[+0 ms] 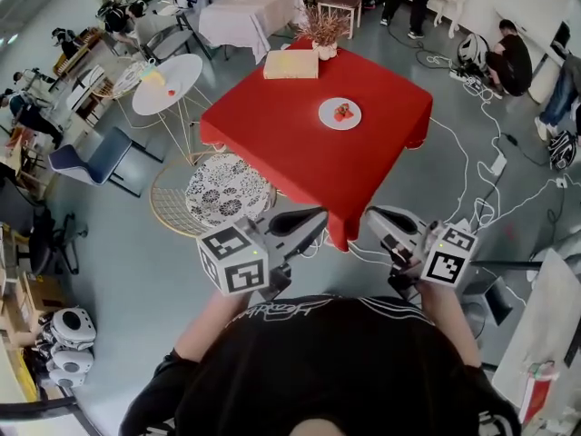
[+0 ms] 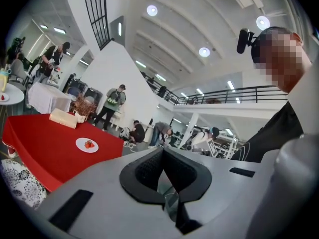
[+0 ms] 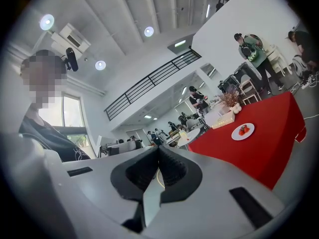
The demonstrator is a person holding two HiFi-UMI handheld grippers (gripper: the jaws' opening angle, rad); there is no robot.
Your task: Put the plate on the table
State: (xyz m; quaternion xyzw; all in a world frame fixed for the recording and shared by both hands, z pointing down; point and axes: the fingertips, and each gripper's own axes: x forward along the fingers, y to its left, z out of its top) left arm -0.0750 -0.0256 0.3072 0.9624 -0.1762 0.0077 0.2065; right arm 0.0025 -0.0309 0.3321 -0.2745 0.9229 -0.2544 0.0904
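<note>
Two grippers are held in front of the person's chest, on the near side of the table (image 1: 290, 148), a little apart from its near corner. The left gripper (image 2: 162, 150) has its jaws pressed fully together, with nothing between them. The right gripper (image 3: 159, 148) has its jaws closed at the tips as well, and it also holds nothing. The plate (image 1: 339, 113) lies on the table, in the far right part of the red cloth, well apart from both grippers. It carries some small red food (image 1: 343, 111). At the far edge of the table lies a box (image 1: 290, 64), and just beside it, at the far corner, stands a plant (image 1: 322, 30) in a white pot. Close to the left edge of the table is a round seat (image 1: 222, 189) with a black-and-white pattern. Farther left of the table stands a white side table (image 1: 168, 84).
</note>
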